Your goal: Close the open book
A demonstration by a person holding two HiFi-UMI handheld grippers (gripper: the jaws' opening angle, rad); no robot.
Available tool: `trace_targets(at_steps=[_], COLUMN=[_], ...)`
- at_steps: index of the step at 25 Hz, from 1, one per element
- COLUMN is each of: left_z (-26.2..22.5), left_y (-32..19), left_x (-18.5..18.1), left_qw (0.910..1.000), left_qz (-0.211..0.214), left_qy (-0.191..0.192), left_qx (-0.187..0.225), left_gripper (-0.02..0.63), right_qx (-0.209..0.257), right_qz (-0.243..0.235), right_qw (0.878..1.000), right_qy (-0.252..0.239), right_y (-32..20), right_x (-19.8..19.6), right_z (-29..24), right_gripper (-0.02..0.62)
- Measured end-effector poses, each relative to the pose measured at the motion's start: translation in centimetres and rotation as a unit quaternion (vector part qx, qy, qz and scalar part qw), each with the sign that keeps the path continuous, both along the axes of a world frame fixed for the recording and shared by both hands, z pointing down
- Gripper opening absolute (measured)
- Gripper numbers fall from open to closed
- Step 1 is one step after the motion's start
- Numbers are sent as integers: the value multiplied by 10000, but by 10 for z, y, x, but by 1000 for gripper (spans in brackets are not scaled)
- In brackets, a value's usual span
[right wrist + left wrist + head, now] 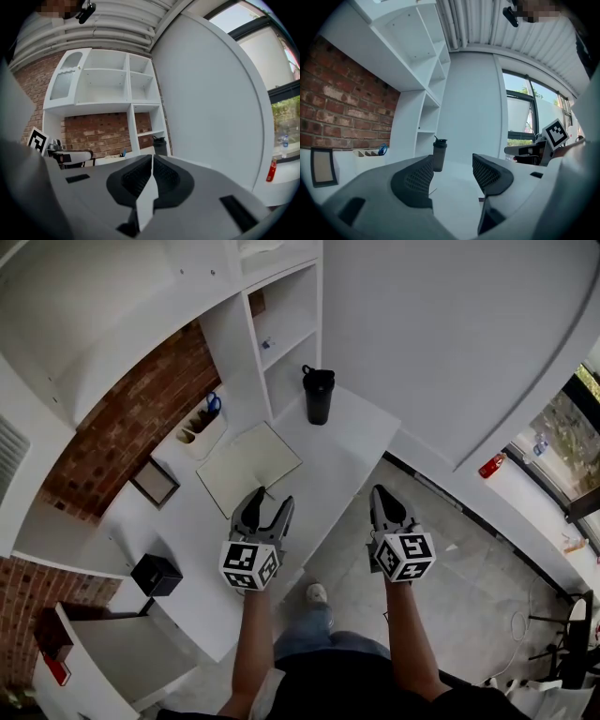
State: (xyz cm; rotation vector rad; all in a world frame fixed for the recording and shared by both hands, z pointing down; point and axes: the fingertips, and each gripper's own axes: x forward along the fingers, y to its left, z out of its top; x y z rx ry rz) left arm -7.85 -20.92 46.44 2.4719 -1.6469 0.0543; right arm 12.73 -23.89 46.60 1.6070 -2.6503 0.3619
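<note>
1. Jaws of the left gripper [452, 171] stand apart with nothing between them; through the gap its own view shows only bare white counter [454, 187] and, further back, a black shaker bottle [438, 154].
2. Jaws of the right gripper [152, 166] are pressed together, pad against pad, and grasp nothing.
3. From the head view, the left gripper [265, 509] hangs over the counter [347, 442], just at the near edge of the book [248, 468]; whether it touches the book cannot be told.
4. That book lies flat on the counter with its pale pages upward, between the left gripper and the wall shelves [286, 324].
5. Beyond the book, the shaker bottle [318, 395] stands upright near the foot of the shelves.
6. To the book's left, an organizer tray [202, 434] sits against the brick wall [141, 418], with a picture frame [155, 481] beside it and a black box [156, 575] further along the counter.
7. Off the counter's edge, the right gripper [384, 498] hangs above the grey floor [459, 521], well apart from the book.
8. Each gripper's marker cube shows at the edge of the other gripper's view.
</note>
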Motion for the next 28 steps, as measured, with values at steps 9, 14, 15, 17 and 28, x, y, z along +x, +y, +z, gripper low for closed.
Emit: trace_targets(at_steps=[9, 14, 15, 17, 28], left_z=[14, 18, 18, 19, 73], left_y=[-41, -52, -54, -56, -85], left_x=[-14, -25, -26, -29, -38], left_qw=[9996, 9984, 9982, 9974, 9827], left_qz=[-254, -509, -553, -662, -457], left_qy=[45, 23, 7, -28, -1399], left_qx=[-132, -227, -242, -268, -1127], left_gripper=[232, 232, 232, 232, 232], right_qx=[-79, -156, -168, -193, -520], right_qz=[-291, -597, -649, -745, -1126], right_qw=[9995, 9980, 9977, 9970, 9922], right_qy=[68, 98, 84, 58, 155], right_y=[-61, -86, -90, -98, -114], right_x=[-21, -38, -40, -46, -67], right_z=[3, 6, 7, 9, 39], right_gripper=[-2, -2, -2, -2, -2])
